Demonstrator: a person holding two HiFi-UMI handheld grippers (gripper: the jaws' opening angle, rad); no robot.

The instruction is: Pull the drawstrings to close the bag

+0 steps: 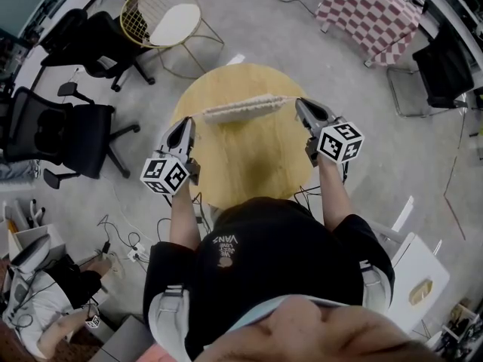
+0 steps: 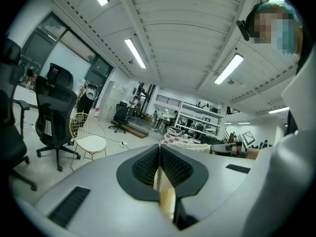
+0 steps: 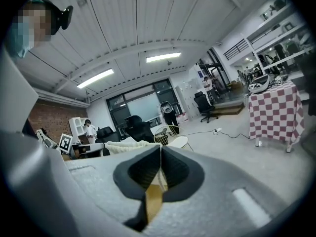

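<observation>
We are holding a gripper in each hand over the round wooden table (image 1: 249,168), and the cream bag (image 1: 245,108) is stretching between them as a long, bunched, ruffled strip above the far half of the table top. We cannot tell from the head view whether it is touching the wood. Our left gripper (image 1: 186,124) is pointing toward the bag's left end, and a thin left drawstring (image 1: 196,115) is running taut from its tips to the fabric. In the left gripper view the left gripper's (image 2: 159,149) jaws are pressing together on that pale cord (image 2: 159,177), with the bag (image 2: 197,147) showing just beyond them. Our right gripper (image 1: 302,105) is sitting right at the bag's other end. In the right gripper view the right gripper's (image 3: 160,149) jaws are likewise clamping closed on the right drawstring (image 3: 161,179), and the bag (image 3: 126,146) is lying just past them to the left. Beyond the table a gold wire chair (image 1: 162,17) is standing. A table under a red checked cloth (image 1: 370,13) is standing farther right, and black office chairs (image 1: 68,130) are standing off to our left.
</observation>
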